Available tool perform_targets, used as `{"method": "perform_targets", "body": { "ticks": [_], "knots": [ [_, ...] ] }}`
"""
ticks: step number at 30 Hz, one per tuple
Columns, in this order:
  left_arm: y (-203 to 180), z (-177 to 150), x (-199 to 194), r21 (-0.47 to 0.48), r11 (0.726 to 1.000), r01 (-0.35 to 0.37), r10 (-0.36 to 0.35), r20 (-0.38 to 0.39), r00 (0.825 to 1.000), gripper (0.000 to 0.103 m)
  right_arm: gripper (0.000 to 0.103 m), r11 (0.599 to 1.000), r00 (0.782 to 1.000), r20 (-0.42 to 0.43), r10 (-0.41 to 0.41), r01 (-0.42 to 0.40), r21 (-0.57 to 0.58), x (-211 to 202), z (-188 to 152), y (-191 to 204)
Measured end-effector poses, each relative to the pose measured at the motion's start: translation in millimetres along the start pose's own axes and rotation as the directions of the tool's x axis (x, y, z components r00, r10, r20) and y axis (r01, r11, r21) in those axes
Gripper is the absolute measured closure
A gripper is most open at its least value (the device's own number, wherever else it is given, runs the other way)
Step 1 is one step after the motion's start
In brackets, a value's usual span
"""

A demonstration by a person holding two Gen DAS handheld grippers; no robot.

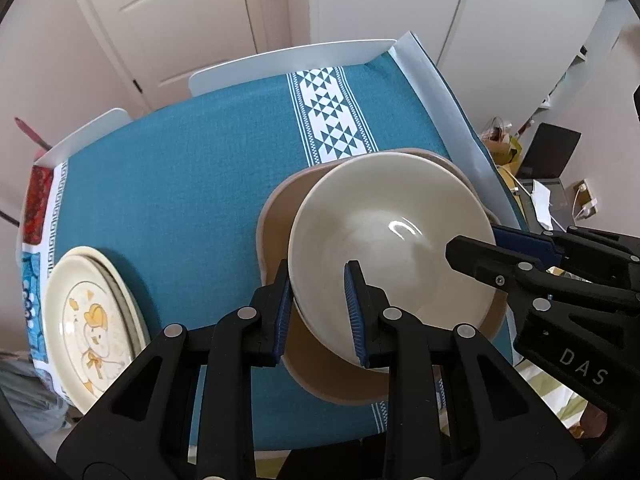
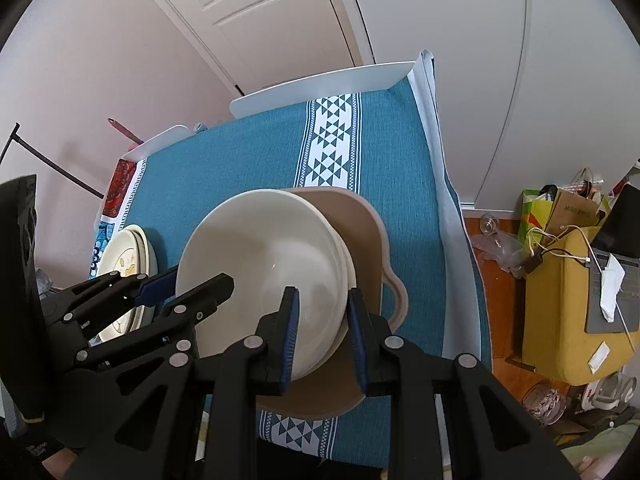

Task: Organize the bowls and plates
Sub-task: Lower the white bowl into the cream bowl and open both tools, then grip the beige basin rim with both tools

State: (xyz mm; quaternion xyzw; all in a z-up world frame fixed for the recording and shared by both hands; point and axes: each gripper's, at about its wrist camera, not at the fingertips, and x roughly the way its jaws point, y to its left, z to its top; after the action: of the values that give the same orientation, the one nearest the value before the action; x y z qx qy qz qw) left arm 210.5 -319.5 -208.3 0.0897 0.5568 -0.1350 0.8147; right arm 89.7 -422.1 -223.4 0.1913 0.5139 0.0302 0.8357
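**Both grippers clamp the cream bowl over the tan dish**

The left gripper (image 1: 320, 312), black with blue-padded fingers (image 1: 355, 312), is clenched on the near left rim of a round cream ceramic bowl (image 1: 384, 232), one finger inside the wall and one outside. The right gripper (image 2: 323, 332) grasps the opposite rim of the same bowl in the same way, one finger in, one out.

The bowl is empty and glossy. In the right wrist view a second cream rim shows just beneath it, so it appears nested on another bowl. Both sit inside a wide tan dish with a lobed, handle-like rim (image 1: 276, 208), which rests on the teal tablecloth (image 1: 180, 168) covering the table, near its right edge. The bowl's mouth faces up, slightly tilted.

Well apart, at the left edge of the table, lies a stack of cream plates (image 1: 92, 328), the top one bearing a yellow cartoon print. A white-patterned band (image 1: 328, 120) runs down the cloth behind the bowl.
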Motion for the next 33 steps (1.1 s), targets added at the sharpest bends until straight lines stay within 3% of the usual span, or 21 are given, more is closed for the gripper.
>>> {"method": "perform_targets", "body": {
  "ticks": [11,14,16,17,19,21,23,24,26,28,33],
  "knots": [
    [8.2,1.4,-17.8,0.005,1.000,0.027,-0.027,0.026,0.999,0.080,0.080,1.000,1.000,0.019,0.012,-0.012,0.026,-12.4,4.7,-1.6],
    [18.2,5.3,-41.3,-0.002,1.000,0.028,-0.027,0.079,0.996,0.080,0.080,0.997,0.994,0.080,0.070,-0.072,0.027,-37.7,10.4,-6.0],
    [27.2,8.5,-62.3,-0.003,1.000,0.022,-0.021,0.127,0.992,0.080,0.080,0.998,0.992,0.110,0.060,-0.062,0.016,-54.5,14.5,-7.9],
    [29.9,9.6,-69.1,-0.001,1.000,0.020,-0.020,0.141,0.990,0.079,0.080,0.998,0.991,0.124,0.054,-0.056,0.010,-61.3,16.7,-7.5],
    [35.9,11.6,-82.5,0.018,0.999,0.028,-0.030,0.160,0.987,0.060,0.080,0.999,0.987,0.154,0.053,-0.052,-0.013,-76.9,18.1,-6.6],
    [41.2,12.2,-91.7,0.029,1.000,0.009,-0.013,0.173,0.985,0.004,0.063,0.997,0.978,0.195,0.069,-0.059,-0.053,-92.1,17.4,-5.8],
    [48.2,10.4,-101.1,0.039,0.999,-0.021,0.013,0.197,0.980,0.000,0.011,0.995,0.965,0.255,0.063,-0.041,-0.088,-109.8,14.0,-7.0],
    [52.2,8.1,-103.9,0.052,0.998,-0.021,0.010,0.196,0.981,0.000,0.005,0.995,0.960,0.275,0.056,-0.032,-0.093,-115.7,12.3,-8.7],
    [57.8,3.7,-102.0,0.073,0.997,-0.029,0.016,0.168,0.986,0.000,0.003,0.996,0.961,0.273,0.037,-0.012,-0.092,-120.9,10.5,-14.1],
    [62.2,-4.0,-95.0,0.111,0.993,-0.039,0.025,0.126,0.992,0.000,0.003,0.994,0.980,0.198,-0.016,0.038,-0.104,-114.1,9.0,-19.2],
    [62.3,-22.9,-66.1,0.178,0.984,-0.023,0.019,0.025,1.000,0.000,0.003,0.984,0.993,0.062,-0.100,0.107,-0.141,-79.6,-1.5,-20.6]
  ]
}}
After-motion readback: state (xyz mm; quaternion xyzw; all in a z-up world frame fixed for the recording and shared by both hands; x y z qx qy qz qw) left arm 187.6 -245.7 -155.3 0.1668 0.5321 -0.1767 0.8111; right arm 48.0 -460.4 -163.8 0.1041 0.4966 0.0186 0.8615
